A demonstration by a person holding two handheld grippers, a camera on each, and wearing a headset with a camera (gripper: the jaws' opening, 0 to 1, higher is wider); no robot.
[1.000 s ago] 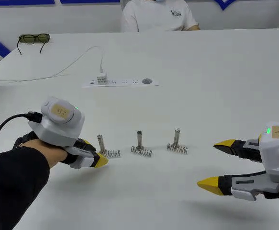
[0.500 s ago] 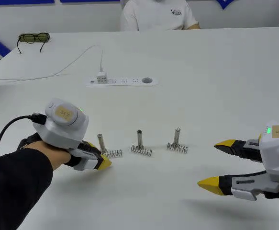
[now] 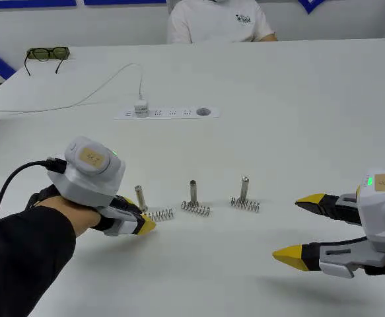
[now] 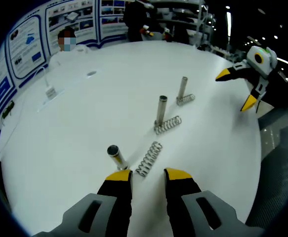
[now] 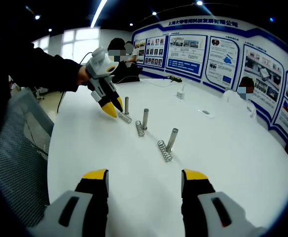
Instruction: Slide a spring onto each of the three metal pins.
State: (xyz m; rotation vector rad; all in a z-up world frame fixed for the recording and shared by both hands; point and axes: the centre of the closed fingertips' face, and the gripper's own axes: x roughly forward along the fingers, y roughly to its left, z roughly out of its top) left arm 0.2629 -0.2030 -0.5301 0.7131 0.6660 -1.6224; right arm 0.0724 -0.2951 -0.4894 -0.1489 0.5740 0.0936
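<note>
Standing upright in a row on the white surface [image 3: 291, 119] are three metal pins, each with a spring lying flat near its foot. In the head view the left pin [image 3: 140, 197] is nearest the left gripper [image 4: 147, 174], the middle pin [image 3: 193, 192] comes next, and the right pin [image 3: 244, 187] is nearest the right gripper [image 3: 298, 226].

The left spring [image 4: 149, 159] lies just beside the left pin, apart from it and angled away from the gripper. The left gripper is low over the surface, its jaws a narrow gap apart. In the left gripper view the near end of this spring sits right at that gap between the yellow tips, and the left pin stands just ahead of the left-hand tip. Whether either tip touches the spring I cannot tell.

The middle spring [image 3: 195, 209] rests against the base of the middle pin, and the right spring [image 3: 245, 205] lies likewise at the base of the right pin.

The right gripper is held above the surface well apart from the row, jaws wide apart and holding nothing, pointing toward the pins.

Farther back lie a power strip [image 3: 166, 113] with a white plug and cable, and sunglasses [image 3: 47, 52]. A person [image 3: 215, 20] in a white shirt sits at the far edge.
</note>
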